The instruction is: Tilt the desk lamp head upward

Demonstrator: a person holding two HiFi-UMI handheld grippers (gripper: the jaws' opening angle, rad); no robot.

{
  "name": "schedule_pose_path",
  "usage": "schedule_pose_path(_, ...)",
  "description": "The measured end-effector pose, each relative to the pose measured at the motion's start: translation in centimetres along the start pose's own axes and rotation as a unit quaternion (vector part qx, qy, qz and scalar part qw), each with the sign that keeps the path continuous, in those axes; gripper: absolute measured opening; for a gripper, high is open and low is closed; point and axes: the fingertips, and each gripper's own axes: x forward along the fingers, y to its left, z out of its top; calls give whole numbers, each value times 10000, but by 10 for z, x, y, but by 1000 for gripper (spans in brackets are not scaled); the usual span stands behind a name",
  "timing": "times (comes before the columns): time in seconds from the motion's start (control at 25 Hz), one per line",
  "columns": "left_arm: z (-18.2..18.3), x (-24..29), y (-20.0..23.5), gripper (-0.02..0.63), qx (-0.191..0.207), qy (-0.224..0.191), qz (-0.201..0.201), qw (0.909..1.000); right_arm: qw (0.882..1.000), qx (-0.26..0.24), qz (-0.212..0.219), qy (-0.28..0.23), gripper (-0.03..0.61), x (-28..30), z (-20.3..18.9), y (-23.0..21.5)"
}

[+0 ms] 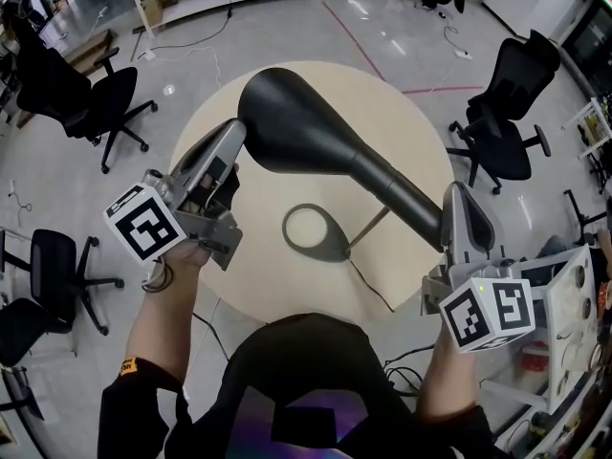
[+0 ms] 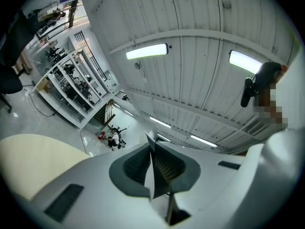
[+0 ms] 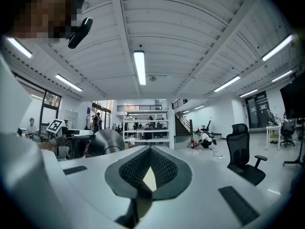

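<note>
A dark grey desk lamp stands on the round beige table (image 1: 402, 113). Its big head (image 1: 287, 113) is raised over the table's far left, and its neck (image 1: 402, 191) slopes down to the right. The ring-shaped base (image 1: 314, 231) lies flat mid-table. My left gripper (image 1: 232, 134) is shut and empty, its tip at the head's left rim; contact is unclear. In its own view the left gripper (image 2: 152, 165) points at the ceiling. My right gripper (image 1: 459, 197) is shut and empty, beside the neck's lower end. The right gripper (image 3: 150, 168) view shows the lamp head (image 3: 106, 146) to its left.
A cable (image 1: 368, 285) runs from the base toward the near table edge. Black office chairs (image 1: 502, 113) stand on the floor right, and others (image 1: 81, 98) left. White shelving (image 3: 145, 128) and a crouching person (image 3: 205, 140) are far off.
</note>
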Motion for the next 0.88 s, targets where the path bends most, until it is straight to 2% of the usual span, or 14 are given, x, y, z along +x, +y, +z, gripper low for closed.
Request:
schedule_pose_path(0.16, 3, 2, -15, 75, 108, -70, -143, 9998, 10000, -10, 12, 0, 9, -8, -12, -1)
schedule_pose_path(0.4, 42, 18, -35, 71, 240, -183, -424, 9986, 9999, -86, -13, 140, 9, 4, -11, 6)
schedule_pose_path(0.56, 51, 23, -47, 67, 102, -311, -535, 9980, 9996, -111, -70, 249, 9, 4, -19, 7)
schedule_pose_path(0.88, 65, 36, -80, 64, 347, -323, -913, 9947, 9988, -197, -207, 396, 9, 5, -29, 3)
